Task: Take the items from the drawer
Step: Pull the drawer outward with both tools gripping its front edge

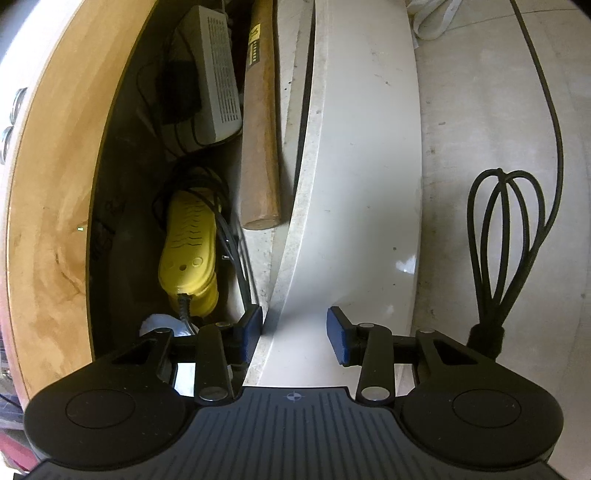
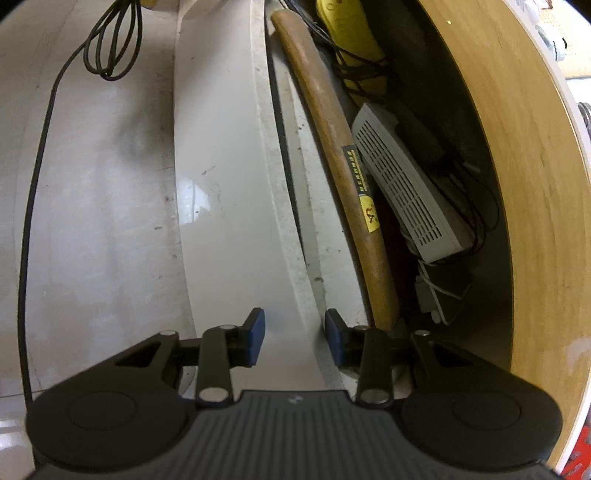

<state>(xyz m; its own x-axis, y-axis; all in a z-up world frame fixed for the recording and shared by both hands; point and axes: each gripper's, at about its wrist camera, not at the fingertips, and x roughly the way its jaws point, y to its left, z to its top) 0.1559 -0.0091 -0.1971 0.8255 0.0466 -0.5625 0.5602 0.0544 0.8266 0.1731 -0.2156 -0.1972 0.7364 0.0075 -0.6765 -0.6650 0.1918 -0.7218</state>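
Observation:
The drawer stands pulled out under a wooden top. Its white front panel [image 1: 362,147] [image 2: 221,184] runs up the middle of both views. My left gripper [image 1: 295,332] is shut on the panel's top edge, with blue pads on either side. My right gripper [image 2: 295,338] clamps the same edge further along. Inside lie a wooden hammer handle [image 1: 258,147] [image 2: 332,147], a white vented box [image 1: 218,74] [image 2: 406,184], and a yellow plastic device [image 1: 188,251] [image 2: 347,29] with black cords.
The wooden top [image 1: 62,184] [image 2: 524,184] overhangs the drawer's far side. A black cable with a looped bundle [image 1: 509,229] [image 2: 110,40] lies on the pale floor [image 1: 480,129] in front. Dark adapters and wires crowd the drawer's back.

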